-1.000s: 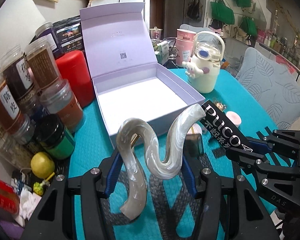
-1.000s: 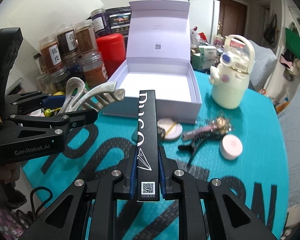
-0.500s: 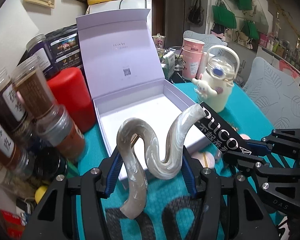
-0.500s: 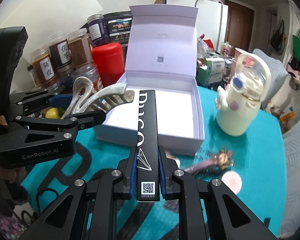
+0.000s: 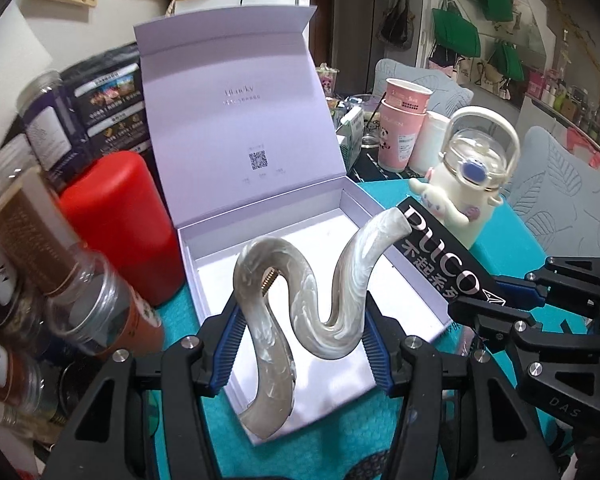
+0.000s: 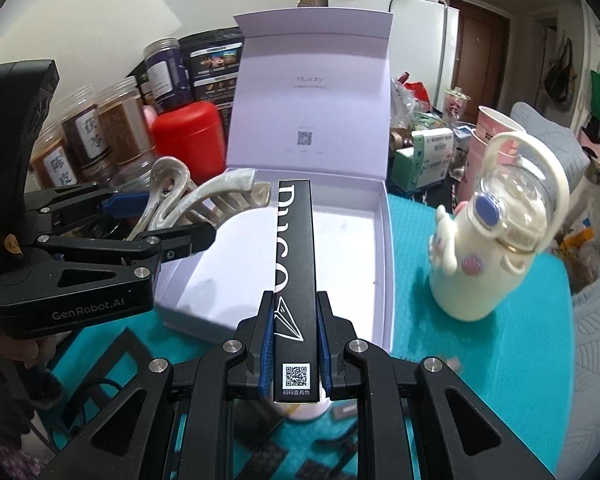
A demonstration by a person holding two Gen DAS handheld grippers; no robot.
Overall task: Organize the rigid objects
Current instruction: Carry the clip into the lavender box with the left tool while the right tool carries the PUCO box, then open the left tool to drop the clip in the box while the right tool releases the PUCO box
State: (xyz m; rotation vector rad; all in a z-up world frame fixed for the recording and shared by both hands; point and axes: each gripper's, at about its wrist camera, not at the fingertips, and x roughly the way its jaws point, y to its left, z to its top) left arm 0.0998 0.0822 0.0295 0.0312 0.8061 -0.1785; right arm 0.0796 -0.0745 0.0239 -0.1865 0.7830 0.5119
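A lilac gift box [image 5: 204,280] [image 6: 384,240] stands on the teal table with its lid upright and its white inside bare. My left gripper [image 5: 300,340] [image 6: 172,220] is shut on a pearly wavy hair claw [image 5: 308,300] [image 6: 220,196], held over the box's near edge. My right gripper [image 6: 296,344] [image 5: 496,304] is shut on a long black PUCO box [image 6: 296,260] [image 5: 444,264], which points over the gift box's front wall. The two grippers hang side by side, the black box's tip close to the claw's end.
Jars of herbs [image 5: 24,232] [image 6: 100,136] and a red canister [image 5: 116,224] [image 6: 188,136] crowd the left of the box. A cream character bottle [image 5: 464,184] [image 6: 500,240] stands to its right. Pink paper cups [image 5: 404,120] and clutter sit behind.
Both grippers have moved forward together toward the gift box, which now looms larger and lies partly under the held claw and black box. Grips are unchanged.
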